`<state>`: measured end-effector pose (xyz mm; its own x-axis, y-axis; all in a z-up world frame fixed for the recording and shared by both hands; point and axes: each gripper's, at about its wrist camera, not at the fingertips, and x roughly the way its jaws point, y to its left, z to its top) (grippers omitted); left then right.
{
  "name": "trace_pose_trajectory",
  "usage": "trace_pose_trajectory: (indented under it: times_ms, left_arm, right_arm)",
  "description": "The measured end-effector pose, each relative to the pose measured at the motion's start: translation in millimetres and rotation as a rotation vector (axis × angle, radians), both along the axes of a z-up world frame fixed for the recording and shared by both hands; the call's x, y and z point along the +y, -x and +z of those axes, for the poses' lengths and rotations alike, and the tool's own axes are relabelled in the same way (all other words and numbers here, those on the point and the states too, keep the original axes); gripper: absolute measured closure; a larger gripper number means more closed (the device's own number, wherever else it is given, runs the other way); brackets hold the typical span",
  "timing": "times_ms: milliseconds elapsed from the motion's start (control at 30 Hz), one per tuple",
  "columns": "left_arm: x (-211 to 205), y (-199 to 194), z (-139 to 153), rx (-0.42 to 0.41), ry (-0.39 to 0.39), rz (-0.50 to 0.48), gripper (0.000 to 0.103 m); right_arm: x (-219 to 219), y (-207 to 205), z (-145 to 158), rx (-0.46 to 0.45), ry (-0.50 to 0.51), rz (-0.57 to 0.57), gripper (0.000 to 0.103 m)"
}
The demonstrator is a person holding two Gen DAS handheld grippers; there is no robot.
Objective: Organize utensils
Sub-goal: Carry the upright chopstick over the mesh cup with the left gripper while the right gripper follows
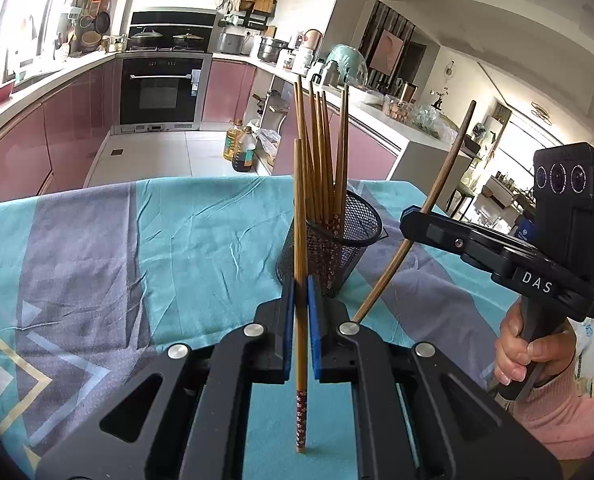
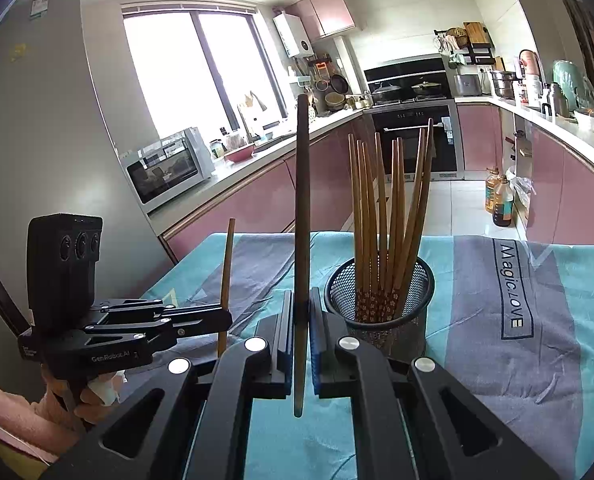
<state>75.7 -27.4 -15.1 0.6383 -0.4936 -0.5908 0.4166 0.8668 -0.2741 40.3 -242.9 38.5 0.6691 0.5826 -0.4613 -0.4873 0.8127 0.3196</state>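
Observation:
A black mesh holder (image 1: pixel 351 236) (image 2: pixel 393 292) stands on the teal and grey tablecloth (image 1: pixel 157 232) (image 2: pixel 557 320) with several brown chopsticks (image 1: pixel 321 152) (image 2: pixel 381 208) upright in it. My left gripper (image 1: pixel 301 286) (image 2: pixel 227 317) is shut on a light brown chopstick (image 1: pixel 299 208) (image 2: pixel 226 268), held upright just in front and left of the holder. My right gripper (image 2: pixel 302 304) (image 1: pixel 412 218) is shut on a darker chopstick (image 2: pixel 302 200) (image 1: pixel 449 160), held near upright to the right of the holder. Both held sticks are outside the holder.
A person's hand (image 1: pixel 525 352) grips the right gripper's handle. Beyond the table's far edge are pink kitchen cabinets, an oven (image 1: pixel 159 92) and oil bottles (image 1: pixel 243 148) on the floor. A microwave (image 2: pixel 169 168) sits on the left counter.

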Motion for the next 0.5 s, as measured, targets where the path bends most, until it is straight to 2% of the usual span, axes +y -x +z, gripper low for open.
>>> trace_pose_trajectory:
  times_ms: [500]
  left_arm:
    - [3.3,3.8,9.6,-0.021,0.008,0.003,0.096]
  right_arm:
    - [1.3,5.4,9.6,-0.033,0.005,0.0,0.097]
